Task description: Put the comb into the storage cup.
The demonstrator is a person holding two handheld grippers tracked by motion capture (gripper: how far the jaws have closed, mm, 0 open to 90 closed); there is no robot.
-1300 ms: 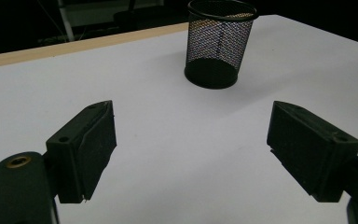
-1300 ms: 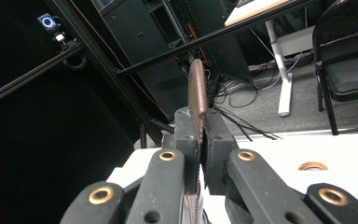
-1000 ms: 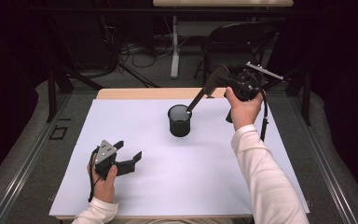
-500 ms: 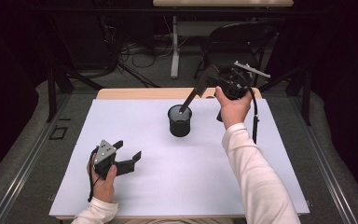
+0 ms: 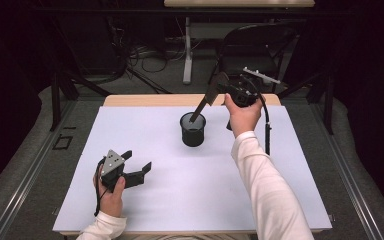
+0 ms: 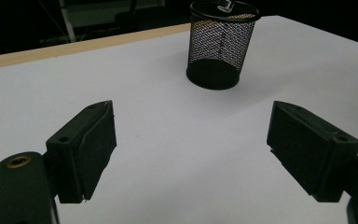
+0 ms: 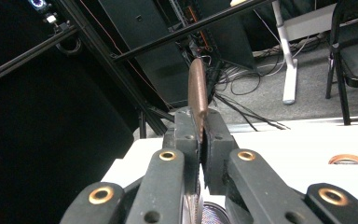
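Note:
A black mesh cup stands upright on the white sheet, just behind the middle. My right gripper hovers over it from the right, shut on a thin copper-coloured utensil seen edge-on. The utensil's dark lower end slants down into the cup's mouth. My left gripper rests at the front left of the sheet. It is open with nothing between its jaws and points toward the cup.
A wooden table edge runs behind the sheet. Past it are a dark chair, a white table leg and floor cables. The right gripper's cable hangs over the sheet's right part.
The right hand has shifted left and slightly down toward the cup, so the utensil stands steeper over the cup's mouth. The left gripper has stayed put.

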